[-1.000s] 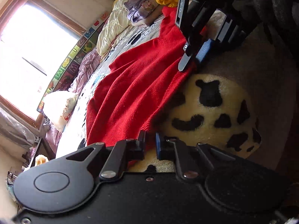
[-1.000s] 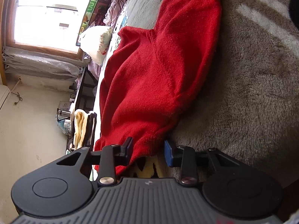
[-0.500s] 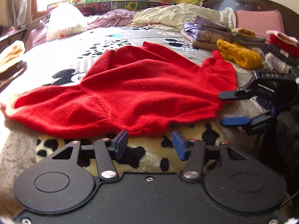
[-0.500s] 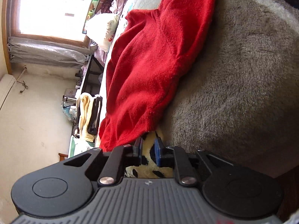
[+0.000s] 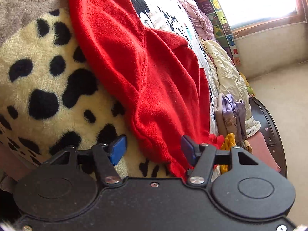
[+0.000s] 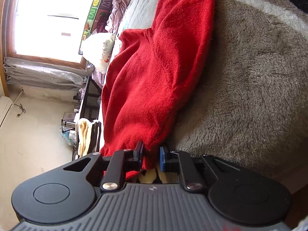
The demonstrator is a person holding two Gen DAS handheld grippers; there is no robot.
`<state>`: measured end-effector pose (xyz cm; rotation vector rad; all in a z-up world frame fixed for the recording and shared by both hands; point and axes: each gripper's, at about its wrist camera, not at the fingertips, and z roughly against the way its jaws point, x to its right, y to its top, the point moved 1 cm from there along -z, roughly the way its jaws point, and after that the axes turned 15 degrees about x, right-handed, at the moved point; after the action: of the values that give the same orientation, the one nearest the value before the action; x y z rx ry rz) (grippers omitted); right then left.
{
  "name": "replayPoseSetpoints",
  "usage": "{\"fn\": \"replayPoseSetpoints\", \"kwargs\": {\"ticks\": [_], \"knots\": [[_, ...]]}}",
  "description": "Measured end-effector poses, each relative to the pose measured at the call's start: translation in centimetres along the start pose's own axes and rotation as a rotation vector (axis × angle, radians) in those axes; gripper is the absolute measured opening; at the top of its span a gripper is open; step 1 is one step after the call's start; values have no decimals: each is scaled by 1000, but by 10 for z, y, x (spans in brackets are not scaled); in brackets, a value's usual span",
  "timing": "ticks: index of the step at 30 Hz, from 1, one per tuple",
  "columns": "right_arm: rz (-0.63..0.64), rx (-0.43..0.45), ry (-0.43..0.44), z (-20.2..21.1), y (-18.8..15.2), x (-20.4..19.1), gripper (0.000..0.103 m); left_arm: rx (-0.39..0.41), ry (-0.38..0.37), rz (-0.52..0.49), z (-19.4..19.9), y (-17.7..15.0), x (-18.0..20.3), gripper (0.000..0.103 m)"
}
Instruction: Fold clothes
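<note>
A red knit sweater lies spread on the bed over a cream blanket with black spots. My left gripper is open, its blue pads wide apart, with the sweater's ribbed hem edge lying between them. In the right wrist view the sweater stretches away over a grey-brown fleece blanket. My right gripper has its pads close together with the end of a sleeve or hem corner between them; the jaws look shut on the red fabric.
Folded purple clothes, a yellow garment and a cream quilt lie at the far side of the bed. A white pillow, a window and a side table with towels are beyond.
My left gripper has rolled and come down to the sweater's hem, jaws opened wider around it. My right gripper has moved in and now has red fabric between its pads.
</note>
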<state>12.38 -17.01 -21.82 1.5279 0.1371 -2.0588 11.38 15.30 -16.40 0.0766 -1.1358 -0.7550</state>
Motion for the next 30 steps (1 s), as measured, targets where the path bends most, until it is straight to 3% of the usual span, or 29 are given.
{"fn": "replayPoseSetpoints", "kwargs": {"ticks": [1, 2, 5, 7, 10, 11, 13, 14, 16, 20, 24, 26, 30], "knots": [[6, 1, 4, -2, 0, 0, 16, 18, 15, -26, 0, -2, 4, 23], [14, 0, 10, -4, 0, -1, 15, 35, 28, -52, 2, -4, 8, 12], [25, -15, 28, -6, 1, -4, 16, 95, 41, -148, 22, -2, 21, 9], [34, -30, 46, -1, 2, -9, 16, 91, 57, -195, 25, -3, 21, 9], [53, -81, -2, -2, -2, -5, 16, 38, 90, -241, 14, -8, 11, 14], [52, -85, -7, -3, -3, -1, 10, 22, 98, -254, 12, -9, 9, 18], [60, -92, -6, 1, -1, -2, 11, 33, 87, -262, 20, -2, 11, 33], [65, -97, -6, 4, 0, -3, 15, 67, 87, -259, 26, 1, 11, 46], [88, -94, -14, 14, 5, -7, 18, 165, 102, -243, 36, 18, 5, 46], [136, -73, -25, 42, 16, -12, 24, 324, 151, -83, 42, 62, -20, 46], [233, -45, 34, 56, 22, -26, 24, 408, 250, -48, 26, 106, -40, 45], [303, -43, 70, 51, 23, -35, 30, 458, 301, -50, 15, 130, -51, 44], [427, -74, 138, 27, 18, -61, 32, 494, 299, -14, 0, 164, -70, 41]]}}
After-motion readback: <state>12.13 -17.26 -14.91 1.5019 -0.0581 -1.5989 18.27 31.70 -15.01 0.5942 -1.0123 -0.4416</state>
